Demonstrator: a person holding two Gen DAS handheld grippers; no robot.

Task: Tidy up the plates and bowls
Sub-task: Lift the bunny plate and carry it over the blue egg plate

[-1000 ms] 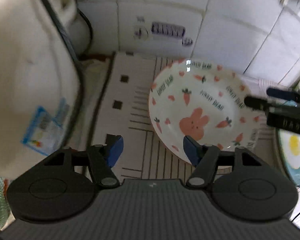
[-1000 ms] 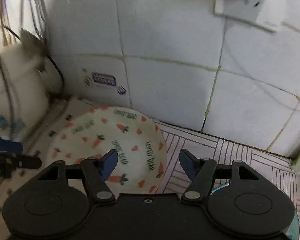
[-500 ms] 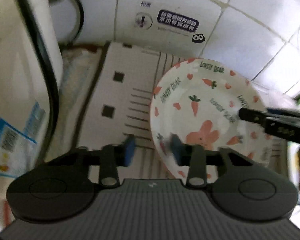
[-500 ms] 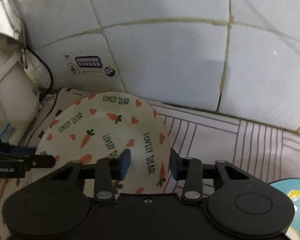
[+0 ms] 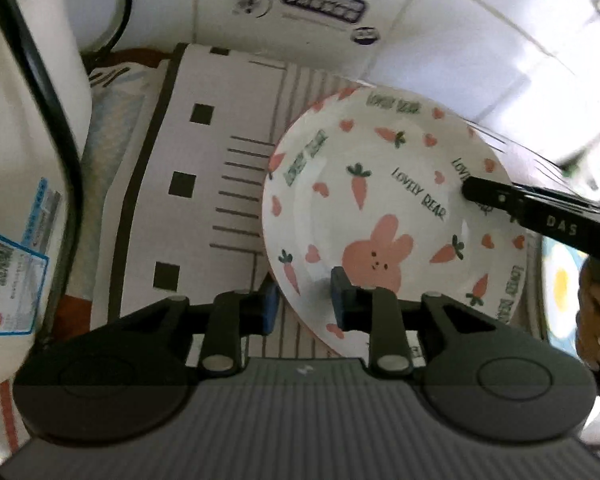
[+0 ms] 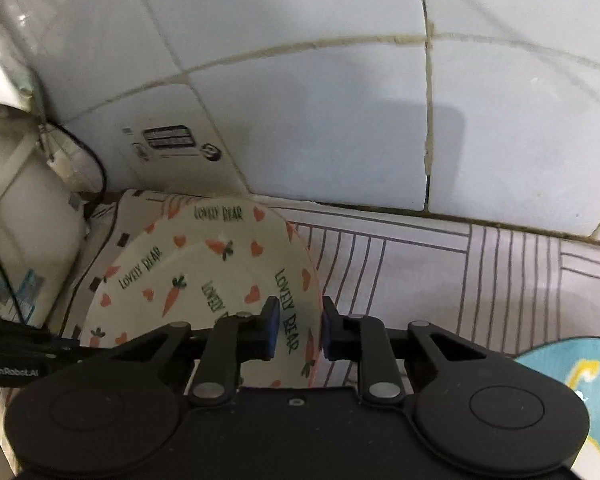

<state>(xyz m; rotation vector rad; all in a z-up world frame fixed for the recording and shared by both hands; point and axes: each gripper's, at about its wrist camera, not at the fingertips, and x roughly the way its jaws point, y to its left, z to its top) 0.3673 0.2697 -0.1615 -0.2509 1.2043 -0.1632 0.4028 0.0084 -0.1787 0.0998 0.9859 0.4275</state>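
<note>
Two grippers clamp one carrot-print plate w/ bunny (near tiled wall): left gripper pinches its near-left rim, right gripper pinches opposite rim. Plate sits tilted over patterned mat; blue plate lies just beside, to its right.

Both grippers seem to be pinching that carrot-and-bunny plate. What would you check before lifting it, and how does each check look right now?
1. Left gripper straddles the carrot plate rim, one pad each side: ok.
2. Right gripper straddles the opposite rim: ok.
3. Pads fully tight on the rim: cannot tell.
4. Plate whole, no chips visible: ok.
5. Blue plate to the right lies apart from the carrot plate: ok.
6. White appliance and its black cable stay off the plate's left side: ok.
</note>
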